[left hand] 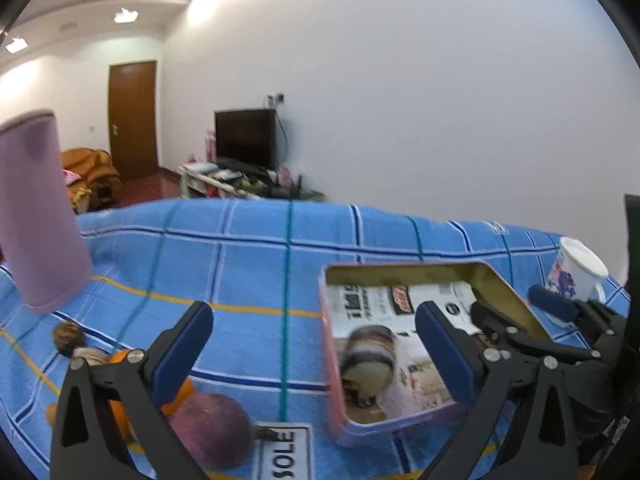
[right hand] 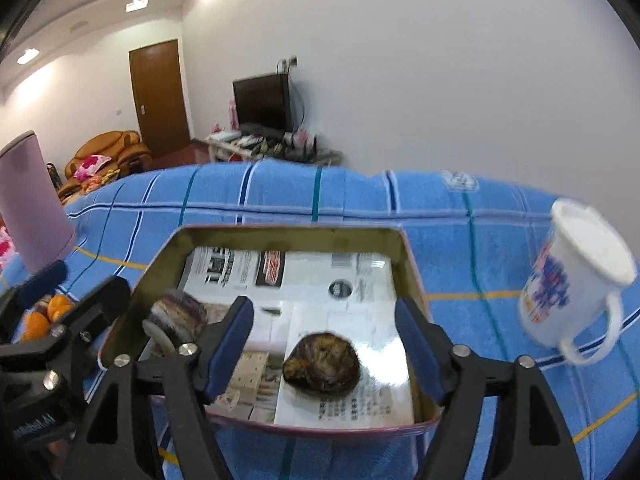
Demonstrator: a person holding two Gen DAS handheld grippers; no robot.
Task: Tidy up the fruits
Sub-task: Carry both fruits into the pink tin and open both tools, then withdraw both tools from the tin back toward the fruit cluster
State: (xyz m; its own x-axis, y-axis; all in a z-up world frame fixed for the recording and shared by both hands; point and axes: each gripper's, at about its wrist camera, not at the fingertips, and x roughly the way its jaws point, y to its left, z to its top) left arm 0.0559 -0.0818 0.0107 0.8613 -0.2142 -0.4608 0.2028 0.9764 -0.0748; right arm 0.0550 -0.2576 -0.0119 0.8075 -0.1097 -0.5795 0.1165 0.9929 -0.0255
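From the left wrist, the left gripper is spread wide with nothing between its pads, over bare blue cloth beside the tin tray; a purple fruit lies below. From the right wrist, the right gripper gapes over the tray's near rim, a dark fruit lying free between its fingers.
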